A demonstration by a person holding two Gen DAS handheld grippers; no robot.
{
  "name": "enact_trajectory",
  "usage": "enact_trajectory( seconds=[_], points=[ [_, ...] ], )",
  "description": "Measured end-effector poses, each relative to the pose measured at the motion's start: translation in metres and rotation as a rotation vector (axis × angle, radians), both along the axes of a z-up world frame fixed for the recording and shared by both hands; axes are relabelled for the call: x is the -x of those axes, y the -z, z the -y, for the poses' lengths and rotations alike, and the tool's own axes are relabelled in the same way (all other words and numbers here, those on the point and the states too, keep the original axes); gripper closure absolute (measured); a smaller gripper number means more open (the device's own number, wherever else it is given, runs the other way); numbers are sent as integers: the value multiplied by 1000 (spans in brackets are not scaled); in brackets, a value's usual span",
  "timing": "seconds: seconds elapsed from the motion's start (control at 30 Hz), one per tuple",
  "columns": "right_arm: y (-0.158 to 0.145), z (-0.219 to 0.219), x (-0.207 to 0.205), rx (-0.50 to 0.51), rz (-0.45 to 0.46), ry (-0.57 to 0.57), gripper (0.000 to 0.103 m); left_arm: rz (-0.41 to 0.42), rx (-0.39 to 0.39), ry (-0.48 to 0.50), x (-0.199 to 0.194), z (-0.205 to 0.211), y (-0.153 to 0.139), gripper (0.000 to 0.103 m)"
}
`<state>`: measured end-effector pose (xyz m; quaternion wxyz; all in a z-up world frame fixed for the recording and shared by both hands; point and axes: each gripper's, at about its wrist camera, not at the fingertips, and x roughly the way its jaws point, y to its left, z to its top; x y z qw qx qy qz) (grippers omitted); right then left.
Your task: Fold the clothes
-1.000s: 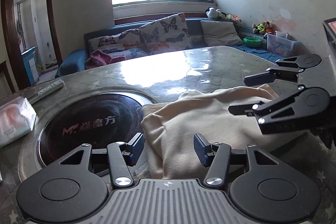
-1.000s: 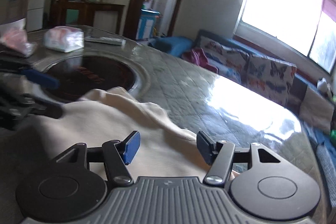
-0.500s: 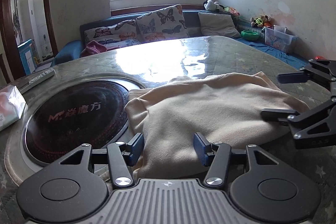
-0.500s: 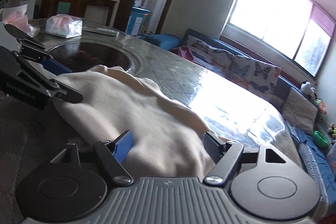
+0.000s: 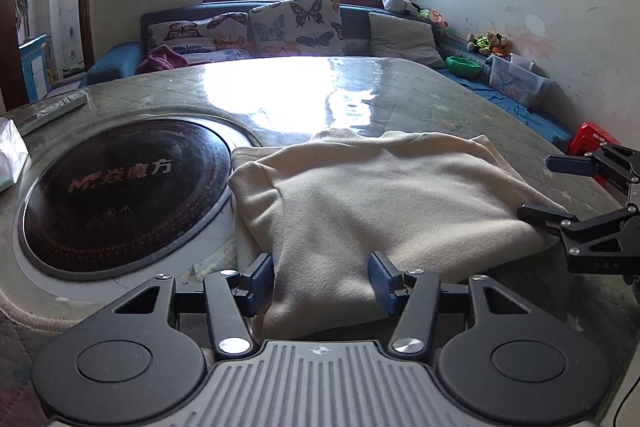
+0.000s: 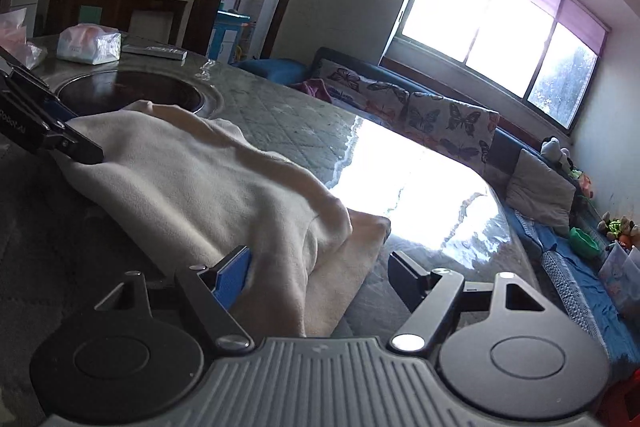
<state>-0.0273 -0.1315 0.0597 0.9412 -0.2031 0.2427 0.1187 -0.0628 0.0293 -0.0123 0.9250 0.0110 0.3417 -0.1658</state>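
Note:
A cream fleece garment lies folded in a thick pile on the table, its left edge beside a dark round hotplate. My left gripper is open, and the garment's near edge lies between its blue pads. My right gripper is open at the garment's right end, with cloth beside its left pad. The right gripper also shows in the left wrist view, open at the pile's right edge. The left gripper shows at the left edge of the right wrist view.
The glass-topped table stretches ahead with strong window glare. A tissue pack and a remote lie at the far left. A sofa with butterfly cushions stands behind. A red stool stands at the right.
Both grippers have drawn back toward the table's near edge and sunk lower. The garment now lies flatter and folded over. The right gripper's jaws stand wider apart.

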Motion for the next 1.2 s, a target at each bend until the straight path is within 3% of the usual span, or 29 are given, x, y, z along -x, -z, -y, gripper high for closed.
enact_trajectory(
  seconds=[0.3, 0.57, 0.8, 0.87, 1.03, 1.2],
  points=[
    [-10, 13, 33, 13, -68, -12, 27, -23, 11, 70, 32, 10, -1, 47],
    [-21, 21, 43, -30, -94, -1, 27, 14, 19, 55, 20, 5, -21, 49],
    [-35, 36, 24, -151, -74, 63, 27, 56, -22, 78, -7, 19, -24, 64],
    [-33, 40, 17, -154, -80, 82, 27, 44, -34, 76, -16, 22, -19, 71],
    [-18, 45, 4, -131, -117, 104, 28, 24, -54, 69, -30, 20, -7, 73],
    [-18, 49, -2, -126, -121, 130, 28, 43, -64, 79, -33, 20, -13, 78]
  ],
)
